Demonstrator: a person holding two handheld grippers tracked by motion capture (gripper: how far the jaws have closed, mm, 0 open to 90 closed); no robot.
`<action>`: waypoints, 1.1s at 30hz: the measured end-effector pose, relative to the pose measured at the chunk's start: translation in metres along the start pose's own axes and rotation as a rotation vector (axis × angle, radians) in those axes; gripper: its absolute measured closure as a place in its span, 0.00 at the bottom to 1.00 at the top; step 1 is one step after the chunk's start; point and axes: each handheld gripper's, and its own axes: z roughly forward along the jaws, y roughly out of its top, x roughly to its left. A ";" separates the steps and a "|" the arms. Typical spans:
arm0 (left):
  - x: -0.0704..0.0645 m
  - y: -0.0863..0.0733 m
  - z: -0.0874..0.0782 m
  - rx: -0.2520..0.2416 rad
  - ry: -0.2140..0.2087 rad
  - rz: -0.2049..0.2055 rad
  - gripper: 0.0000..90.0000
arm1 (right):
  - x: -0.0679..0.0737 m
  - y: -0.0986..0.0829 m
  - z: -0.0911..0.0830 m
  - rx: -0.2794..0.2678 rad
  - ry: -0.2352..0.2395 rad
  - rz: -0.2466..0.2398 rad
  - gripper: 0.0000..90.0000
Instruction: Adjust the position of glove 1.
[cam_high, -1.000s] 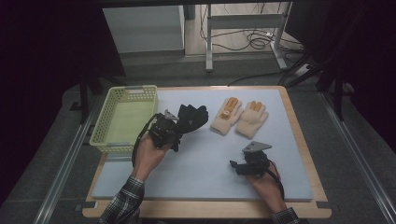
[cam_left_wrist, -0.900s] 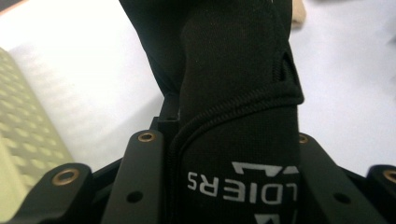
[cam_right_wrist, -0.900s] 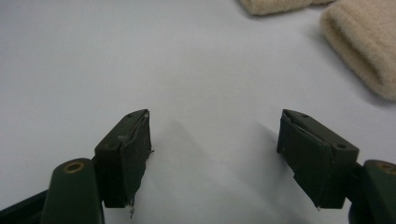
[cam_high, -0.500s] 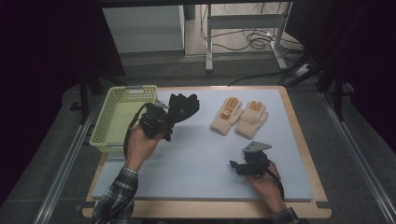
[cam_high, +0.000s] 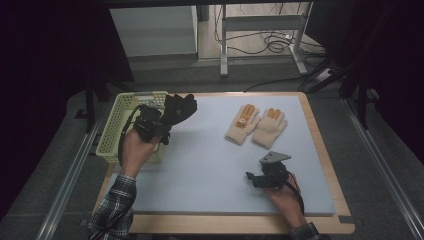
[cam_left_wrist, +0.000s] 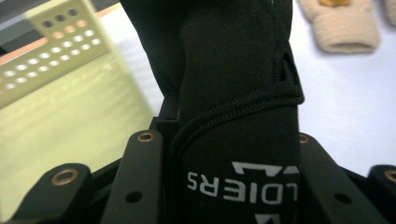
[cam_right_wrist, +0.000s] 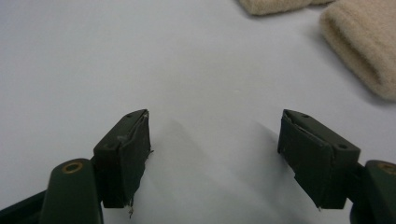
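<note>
black glove with white lettering hung pinched in left gripper, raised, apparently above yellow-green basket rim's right edge.

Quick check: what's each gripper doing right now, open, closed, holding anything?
Left gripper: closed on the black glove, lifted beside the basket.
Right gripper: open, holding nothing, low over the mat.

Left gripper is raised beside the basket, jaws clamped. Right gripper rests farther off, jaws apart.
</note>
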 end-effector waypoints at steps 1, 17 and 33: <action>0.004 -0.001 -0.001 0.000 0.007 -0.006 0.72 | 0.000 0.000 0.000 0.000 0.000 0.000 0.28; 0.073 -0.032 0.001 0.016 0.111 -0.119 0.71 | 0.000 0.000 0.000 -0.002 -0.001 0.001 0.27; 0.122 -0.056 0.023 0.072 0.185 -0.238 0.70 | 0.000 0.000 0.000 -0.003 -0.001 0.001 0.27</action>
